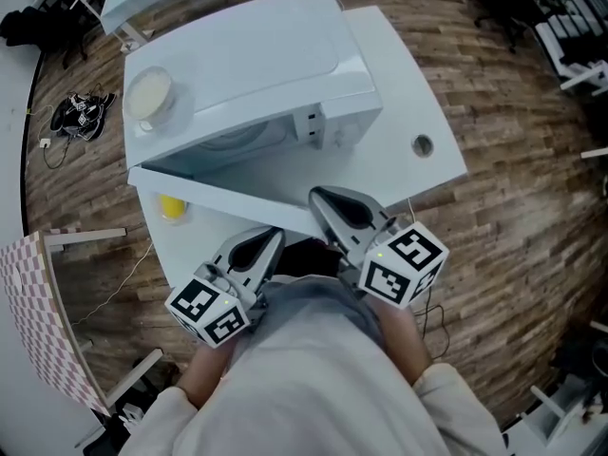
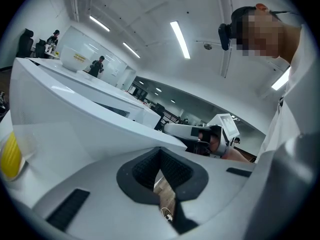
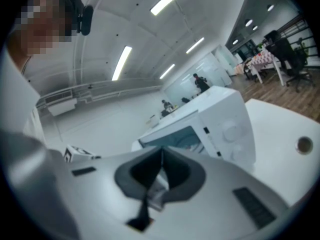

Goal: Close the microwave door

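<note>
— Where is the white box-shaped microwave point(image 1: 285, 74) found?
— Beyond both, with its flat white door point(image 1: 228, 193) swung open towards them. The left hand-held gripper point(image 1: 275, 235) and right hand-held gripper point(image 1: 316, 196) are seen with jaws pressed together, nothing held. A round white bowl point(image 1: 149, 93) is set on top, its contents unreadable.

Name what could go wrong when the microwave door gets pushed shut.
1. The right gripper, shut, points at the free edge of the open microwave door; a push there may glance off.
2. A hard slam could jolt the bowl that stands on the microwave near a top corner.
</note>
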`<act>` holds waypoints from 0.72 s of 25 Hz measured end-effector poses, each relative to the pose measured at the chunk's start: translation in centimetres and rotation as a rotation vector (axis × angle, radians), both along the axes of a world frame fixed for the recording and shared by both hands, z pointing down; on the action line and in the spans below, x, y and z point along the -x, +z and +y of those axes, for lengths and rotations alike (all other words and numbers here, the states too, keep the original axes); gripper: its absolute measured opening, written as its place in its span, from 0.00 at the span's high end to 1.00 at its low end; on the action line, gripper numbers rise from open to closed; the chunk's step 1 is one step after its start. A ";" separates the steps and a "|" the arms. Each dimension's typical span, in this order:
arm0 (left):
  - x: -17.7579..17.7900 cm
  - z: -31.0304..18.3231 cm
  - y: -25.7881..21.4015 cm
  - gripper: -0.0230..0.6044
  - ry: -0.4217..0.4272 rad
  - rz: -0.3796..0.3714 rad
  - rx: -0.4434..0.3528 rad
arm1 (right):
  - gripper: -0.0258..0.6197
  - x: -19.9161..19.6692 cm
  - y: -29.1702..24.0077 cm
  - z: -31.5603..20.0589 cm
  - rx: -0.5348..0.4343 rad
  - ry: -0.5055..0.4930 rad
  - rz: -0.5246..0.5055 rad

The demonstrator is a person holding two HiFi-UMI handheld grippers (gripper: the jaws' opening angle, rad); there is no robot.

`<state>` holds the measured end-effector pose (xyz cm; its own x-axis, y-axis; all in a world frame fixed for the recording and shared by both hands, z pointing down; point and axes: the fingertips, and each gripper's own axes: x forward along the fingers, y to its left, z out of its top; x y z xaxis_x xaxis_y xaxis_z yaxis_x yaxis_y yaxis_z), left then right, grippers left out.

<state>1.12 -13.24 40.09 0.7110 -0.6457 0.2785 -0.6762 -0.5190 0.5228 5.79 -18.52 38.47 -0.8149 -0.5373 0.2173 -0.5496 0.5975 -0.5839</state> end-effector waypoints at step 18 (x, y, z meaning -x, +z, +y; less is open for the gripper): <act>-0.1 -0.7 0.1 0.94 -0.020 -0.021 0.004 | 0.92 -0.3 -0.1 -0.4 -0.041 -0.063 0.020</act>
<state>1.22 -13.94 40.21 0.6916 -0.6587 0.2963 -0.6976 -0.5029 0.5104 6.13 -18.89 38.40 -0.8434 -0.4935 0.2126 -0.5211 0.6545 -0.5478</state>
